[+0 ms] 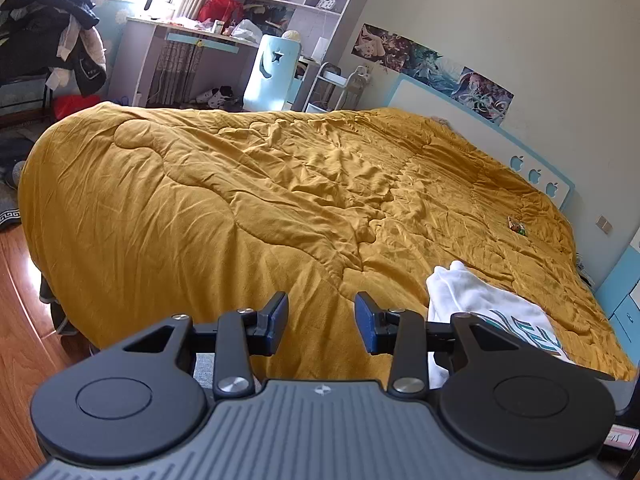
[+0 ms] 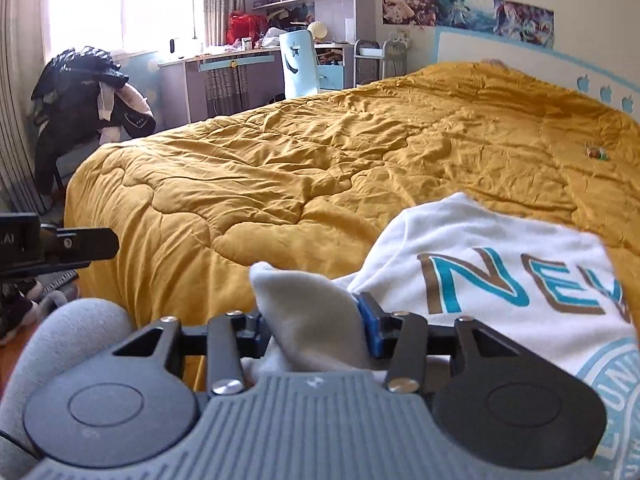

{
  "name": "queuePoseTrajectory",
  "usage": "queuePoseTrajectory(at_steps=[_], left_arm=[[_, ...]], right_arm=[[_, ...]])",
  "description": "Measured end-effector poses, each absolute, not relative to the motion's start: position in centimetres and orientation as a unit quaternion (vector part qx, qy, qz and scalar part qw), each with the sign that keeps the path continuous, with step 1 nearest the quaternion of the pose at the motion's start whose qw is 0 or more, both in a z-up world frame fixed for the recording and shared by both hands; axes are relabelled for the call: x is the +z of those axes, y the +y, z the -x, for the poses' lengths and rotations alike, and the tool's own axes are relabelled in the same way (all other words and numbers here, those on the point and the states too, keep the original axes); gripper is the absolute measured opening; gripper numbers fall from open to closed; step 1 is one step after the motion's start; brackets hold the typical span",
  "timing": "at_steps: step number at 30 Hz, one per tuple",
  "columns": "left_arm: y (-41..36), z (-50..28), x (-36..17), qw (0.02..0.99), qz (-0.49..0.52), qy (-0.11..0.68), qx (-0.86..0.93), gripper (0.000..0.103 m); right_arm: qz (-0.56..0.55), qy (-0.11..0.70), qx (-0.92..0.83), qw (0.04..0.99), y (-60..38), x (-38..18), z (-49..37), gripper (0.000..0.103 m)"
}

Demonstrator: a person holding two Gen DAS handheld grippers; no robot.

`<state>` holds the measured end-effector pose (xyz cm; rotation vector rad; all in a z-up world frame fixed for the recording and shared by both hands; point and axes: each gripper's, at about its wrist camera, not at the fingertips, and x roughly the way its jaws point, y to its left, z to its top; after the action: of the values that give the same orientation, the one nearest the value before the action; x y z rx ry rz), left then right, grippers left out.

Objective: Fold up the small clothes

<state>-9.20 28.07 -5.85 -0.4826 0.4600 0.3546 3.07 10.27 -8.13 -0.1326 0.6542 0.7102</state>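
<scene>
A white shirt [image 2: 500,256] is spread on the near right part of a bed, on top of a mustard-yellow quilt [image 2: 320,152]. Large teal letters edged in brown are printed across it, and part of a pale blue round emblem is seen at the lower right. One corner of the cloth is bunched into a soft peak that stands up between the fingers of the right tool [image 2: 316,328]. The blue pad [image 2: 370,322] on the right is seen against the cloth; the other pad is hidden behind it, so it cannot be told whether the fabric is pinched or only lies loosely between parted fingers.

From the left wrist, only a crumpled edge of the shirt [image 1: 480,304] and a strip of its print are seen, at the lower right. The left tool [image 1: 321,320] is spread, with nothing between its blue pads, and is held over the quilt [image 1: 280,184] beside the shirt. In the right-wrist view a dark part of the left tool is seen at the far left edge, and a grey sleeve [image 2: 60,340] is seen below it.

A small colourful wrapper [image 1: 517,225] is seen on the quilt nearer the headboard [image 1: 536,168]. A bench [image 1: 192,40] cluttered with items and a pale blue chair [image 1: 272,72] are placed beyond the bed.
</scene>
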Motion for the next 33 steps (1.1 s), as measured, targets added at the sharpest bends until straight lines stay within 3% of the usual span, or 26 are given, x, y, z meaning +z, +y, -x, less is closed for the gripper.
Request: queuePoseTrajectory(at_steps=[3, 5, 7, 11, 16, 18, 20, 22, 25, 29, 31, 33], left_arm=[[27.0, 8.6, -5.1, 0.936, 0.214, 0.224, 0.167, 0.045], [26.2, 8.2, -4.7, 0.94, 0.204, 0.221, 0.164, 0.045], [25.7, 7.9, -4.5, 0.94, 0.206, 0.22, 0.161, 0.045], [25.1, 7.3, -4.1, 0.934, 0.243, 0.231, 0.124, 0.045], [22.2, 5.8, -3.3, 0.946, 0.21, 0.233, 0.084, 0.045], [21.1, 4.9, -3.2, 0.948, 0.204, 0.238, 0.061, 0.045], [19.7, 3.8, -3.3, 0.95, 0.195, 0.241, 0.039, 0.045], [18.2, 2.6, -3.6, 0.953, 0.18, 0.242, 0.026, 0.045], [16.0, 0.6, -4.0, 0.954, 0.151, 0.258, 0.012, 0.032], [14.0, -2.3, -6.0, 0.945, 0.103, 0.308, 0.027, 0.026], [13.6, -3.3, -7.6, 0.936, 0.081, 0.342, 0.035, 0.013], [13.3, -3.0, -9.0, 0.936, 0.058, 0.343, 0.05, 0.01]], right_arm=[[0.07, 0.323, 0.366, 0.87, 9.8, -7.7, -2.9, 0.044], [0.099, 0.319, 0.404, 0.851, 10.0, -7.3, -2.0, 0.057], [0.06, 0.327, 0.443, 0.833, 8.9, -6.8, -2.1, 0.063], [-0.063, 0.365, 0.48, 0.795, 5.1, -5.5, -3.8, 0.061], [-0.187, 0.327, 0.443, 0.813, -2.6, -2.6, -5.1, 0.061], [-0.195, 0.306, 0.402, 0.841, -5.4, -1.9, -5.3, 0.058], [-0.17, 0.292, 0.354, 0.872, -7.1, -1.5, -5.1, 0.044], [-0.126, 0.296, 0.313, 0.894, -7.5, -1.3, -4.8, 0.037], [-0.063, 0.281, 0.291, 0.912, -7.0, -1.4, -3.5, 0.016], [-0.019, 0.294, 0.279, 0.914, -6.0, -3.4, -3.1, 0.01], [-0.014, 0.3, 0.28, 0.912, -5.6, -4.8, -3.1, 0.01], [-0.013, 0.31, 0.282, 0.908, -5.4, -6.3, -3.0, 0.01]])
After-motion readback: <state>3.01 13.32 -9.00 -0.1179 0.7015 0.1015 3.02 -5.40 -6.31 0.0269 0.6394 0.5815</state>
